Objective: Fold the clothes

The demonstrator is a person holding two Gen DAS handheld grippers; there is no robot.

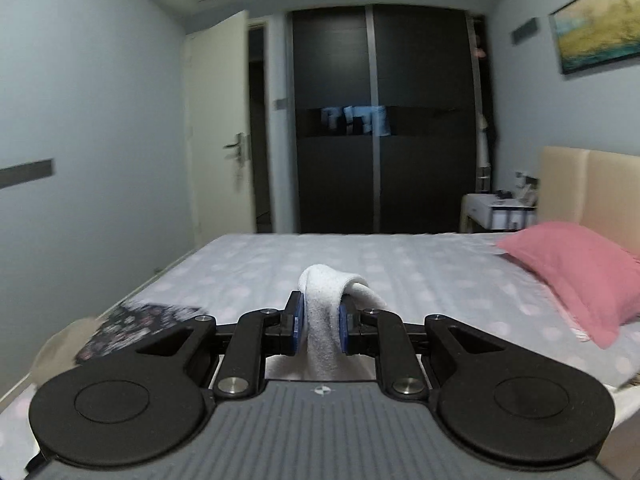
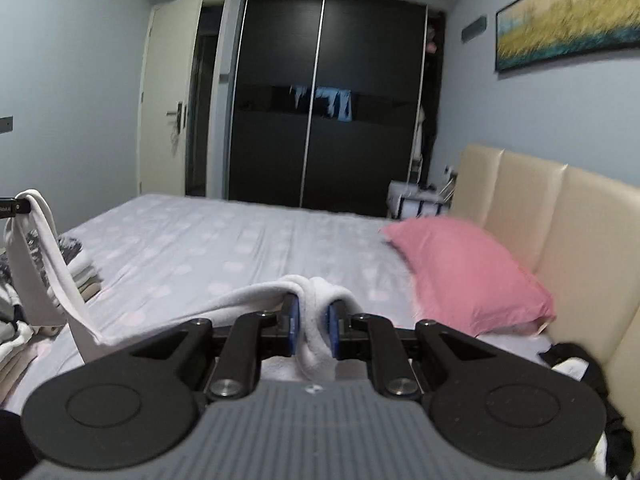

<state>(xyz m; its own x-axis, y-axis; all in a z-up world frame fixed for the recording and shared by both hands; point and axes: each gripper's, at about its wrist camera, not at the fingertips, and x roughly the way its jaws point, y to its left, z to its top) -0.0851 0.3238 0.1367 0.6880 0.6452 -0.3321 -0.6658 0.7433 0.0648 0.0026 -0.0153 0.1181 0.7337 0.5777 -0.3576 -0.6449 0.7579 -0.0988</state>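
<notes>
A white garment point(image 1: 324, 304) is pinched between the blue pads of my left gripper point(image 1: 320, 320), which is shut on it; the cloth bulges over the fingertips and hangs down behind. In the right wrist view my right gripper point(image 2: 314, 326) is shut on another part of the same white garment point(image 2: 240, 300). From there the cloth stretches left in a sagging band above the bed up to the left gripper's tip point(image 2: 16, 206) at the frame's left edge. Both grippers are held above the bed point(image 2: 224, 240).
A pink pillow point(image 2: 468, 276) lies against the beige headboard point(image 2: 560, 220). Folded clothes point(image 2: 82, 272) are stacked at the bed's left side, and a dark patterned garment point(image 1: 132, 328) lies near the left gripper. A dark item point(image 2: 576, 364) sits by the headboard. A black wardrobe point(image 1: 380, 120) stands beyond the bed.
</notes>
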